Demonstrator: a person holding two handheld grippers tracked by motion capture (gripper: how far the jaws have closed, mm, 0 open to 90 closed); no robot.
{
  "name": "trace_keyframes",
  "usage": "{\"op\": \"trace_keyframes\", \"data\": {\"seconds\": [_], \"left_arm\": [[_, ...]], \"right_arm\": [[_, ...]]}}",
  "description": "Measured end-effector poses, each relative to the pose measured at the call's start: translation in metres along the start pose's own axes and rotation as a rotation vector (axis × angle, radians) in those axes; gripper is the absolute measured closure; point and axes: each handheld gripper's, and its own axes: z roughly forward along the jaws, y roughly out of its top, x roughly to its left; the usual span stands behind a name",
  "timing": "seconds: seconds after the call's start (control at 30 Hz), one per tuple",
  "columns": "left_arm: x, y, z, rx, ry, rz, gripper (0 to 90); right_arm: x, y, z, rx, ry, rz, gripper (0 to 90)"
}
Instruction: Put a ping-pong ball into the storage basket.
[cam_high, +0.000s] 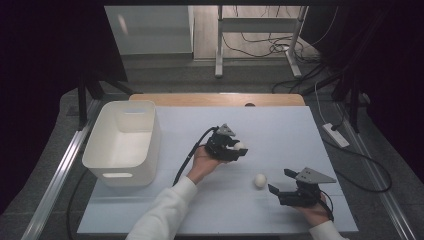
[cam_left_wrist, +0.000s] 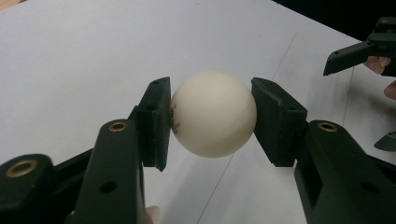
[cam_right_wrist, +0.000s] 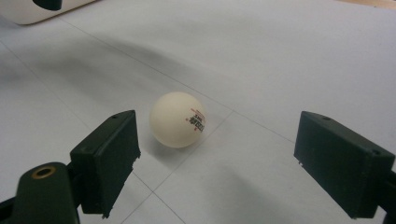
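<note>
White bin sits far left. My left claw pinches one ball across its middle; light, smooth, likely to squirt out. My right claw gapes wide, second ball resting just ahead on the table.

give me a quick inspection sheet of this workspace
surface: pale board on a wooden table, faint seam lines across it
job's things: one white ball clamped in the left tool; a second white ball with red and black print lies loose on the board; white bin at the board's left edge, with nothing seen inside it
clutter: nothing seen
grippers: left tool shut on its ball, above the board's middle; right tool open, jaws wide, pointed at the loose ball, not touching it
cables: black cable trails from the left tool; loose wires on the floor behind
surroundings: metal desk legs beyond the table, dark curtains at both sides
</note>
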Motion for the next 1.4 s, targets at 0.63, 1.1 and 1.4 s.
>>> {"op": "trace_keyframes", "data": {"seconds": [0.63,1.1,1.4], "left_arm": [[0.000,-0.006,-0.016,-0.023,0.006,0.006,50.9],[0.000,-0.008,-0.033,-0.060,0.012,-0.002,50.9],[-0.001,-0.007,-0.042,-0.085,0.009,-0.010,51.0]], "right_arm": [[0.000,0.000,0.000,-0.002,0.000,-0.003,13.8],[0.000,0.000,0.000,-0.002,0.001,-0.006,13.8],[0.000,0.001,0.000,-0.005,0.002,-0.006,13.8]]}}
